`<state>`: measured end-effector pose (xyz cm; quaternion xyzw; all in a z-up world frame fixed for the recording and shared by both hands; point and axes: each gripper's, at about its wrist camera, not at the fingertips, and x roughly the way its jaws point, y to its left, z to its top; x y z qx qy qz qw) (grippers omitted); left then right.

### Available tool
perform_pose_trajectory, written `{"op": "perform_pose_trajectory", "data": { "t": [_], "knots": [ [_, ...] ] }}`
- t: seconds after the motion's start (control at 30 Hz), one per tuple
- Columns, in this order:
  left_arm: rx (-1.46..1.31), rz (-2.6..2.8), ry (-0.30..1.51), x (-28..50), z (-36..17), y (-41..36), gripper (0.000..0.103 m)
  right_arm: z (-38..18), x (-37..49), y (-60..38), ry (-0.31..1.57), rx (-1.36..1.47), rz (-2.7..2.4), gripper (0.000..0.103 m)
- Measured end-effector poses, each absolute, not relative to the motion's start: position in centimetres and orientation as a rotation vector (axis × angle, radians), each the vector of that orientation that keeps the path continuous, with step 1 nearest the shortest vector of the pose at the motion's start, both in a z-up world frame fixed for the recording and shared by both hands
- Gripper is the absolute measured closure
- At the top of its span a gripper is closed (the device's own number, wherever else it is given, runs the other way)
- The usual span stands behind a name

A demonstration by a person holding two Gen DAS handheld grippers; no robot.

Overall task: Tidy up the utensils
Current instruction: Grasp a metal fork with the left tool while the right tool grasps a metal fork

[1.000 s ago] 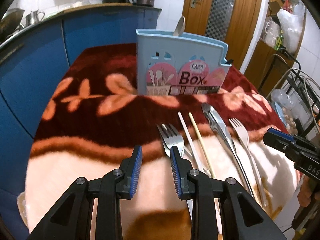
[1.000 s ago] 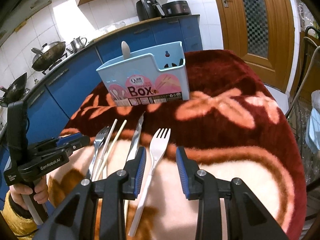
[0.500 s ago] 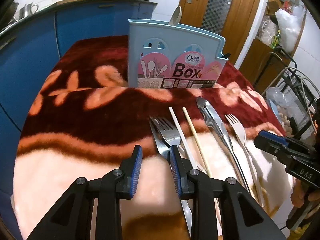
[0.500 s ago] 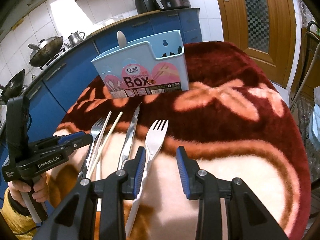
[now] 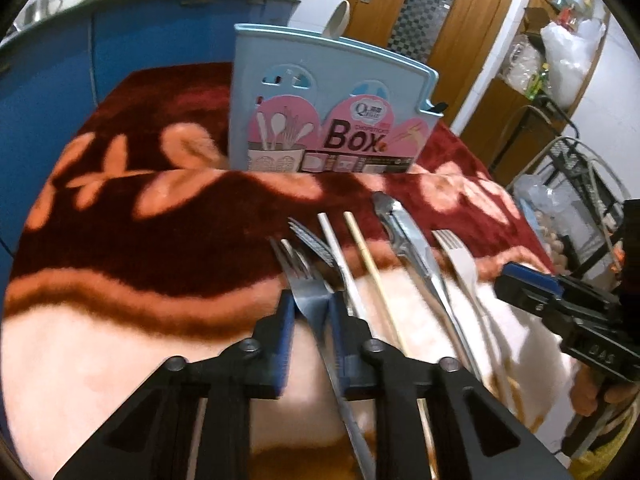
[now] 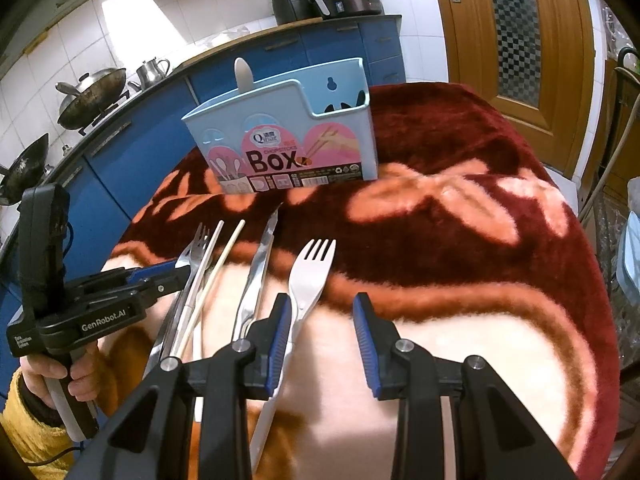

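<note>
A blue utensil box (image 5: pixel 332 120) (image 6: pixel 288 148) stands upright at the back of the red flowered blanket (image 5: pixel 120 208), with a spoon handle (image 5: pixel 338 20) sticking out. In front lie two metal forks, a white chopstick (image 5: pixel 336 248), a wooden chopstick (image 5: pixel 366 256), a knife (image 5: pixel 408 236) and a white fork (image 6: pixel 312 272). My left gripper (image 5: pixel 311 308) has its jaws closing, and the neck of the nearer metal fork (image 5: pixel 298 268) fills the gap between the pads. My right gripper (image 6: pixel 322 312) is open over the blanket, and the white fork's handle runs beside its left finger.
Blue kitchen cabinets (image 6: pixel 132 160) curve behind the table, with woks (image 6: pixel 88 92) on the counter. A wire rack (image 5: pixel 580 184) stands off the table's right edge, near a wooden door (image 6: pixel 516 32). A hand in a yellow sleeve (image 6: pixel 36 412) holds the left gripper.
The left gripper has slid forward onto the metal fork and narrowed around its neck. The right gripper has stayed where it was, still open.
</note>
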<state>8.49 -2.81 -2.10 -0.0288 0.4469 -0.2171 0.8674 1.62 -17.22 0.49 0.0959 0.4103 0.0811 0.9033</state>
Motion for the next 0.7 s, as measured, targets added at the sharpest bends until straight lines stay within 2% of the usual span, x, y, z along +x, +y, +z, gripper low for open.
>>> {"op": "perform_pose_trajectory", "data": {
  "t": [0.1,0.13,0.7],
  "knots": [
    [-0.066,-0.463,0.935,8.5,-2.0,-2.6,0.091,0.5,1.9,-17.1,0.857,0.191,0.174,0.068],
    [-0.071,-0.469,0.935,8.5,-2.0,-2.6,0.100,0.5,1.9,-17.1,0.860,0.189,0.176,0.068],
    [-0.085,-0.389,0.922,7.9,-1.3,0.3,0.100,-0.6,5.4,-16.0,1.020,0.180,0.236,0.068]
  ]
}}
